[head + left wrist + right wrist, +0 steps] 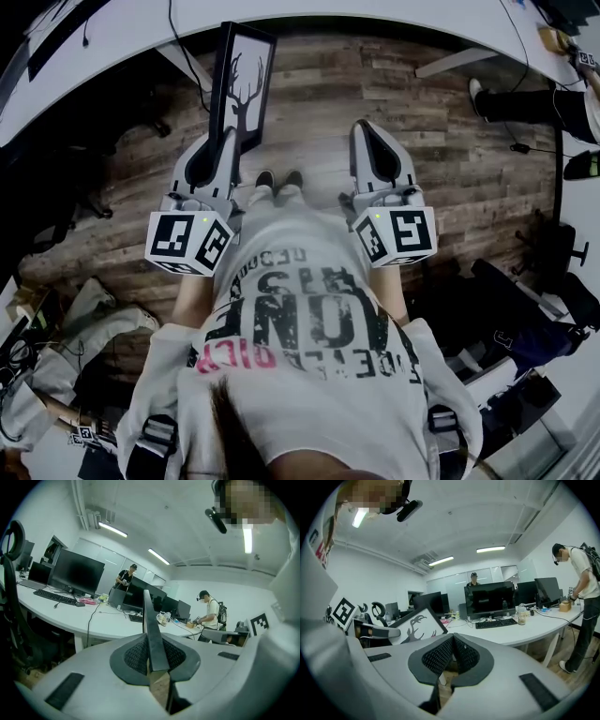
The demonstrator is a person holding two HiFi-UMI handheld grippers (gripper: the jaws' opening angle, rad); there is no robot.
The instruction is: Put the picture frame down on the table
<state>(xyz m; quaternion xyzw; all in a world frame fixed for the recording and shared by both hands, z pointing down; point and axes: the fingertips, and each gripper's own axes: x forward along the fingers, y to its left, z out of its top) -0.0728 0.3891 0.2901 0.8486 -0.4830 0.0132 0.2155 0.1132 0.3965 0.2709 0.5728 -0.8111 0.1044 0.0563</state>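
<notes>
So: the picture frame (242,86) was held upright and slightly tilted, clamped by its lower edge in the left gripper (228,141). It was positioned above the wooden floor (319,103), short of the white table (394,23). The right gripper (368,127) was seen with pads pressed together on nothing, level beside the left.

Judged as carry phase, set-down not yet begun. The frame should be brought over bare tabletop, clear of the keyboard (56,596), and lowered until one edge touches. It should then be laid flat before the clamp is released. Pivoting in the thin edge grip was judged the main risk; the free gripper could be used to steady it.
</notes>
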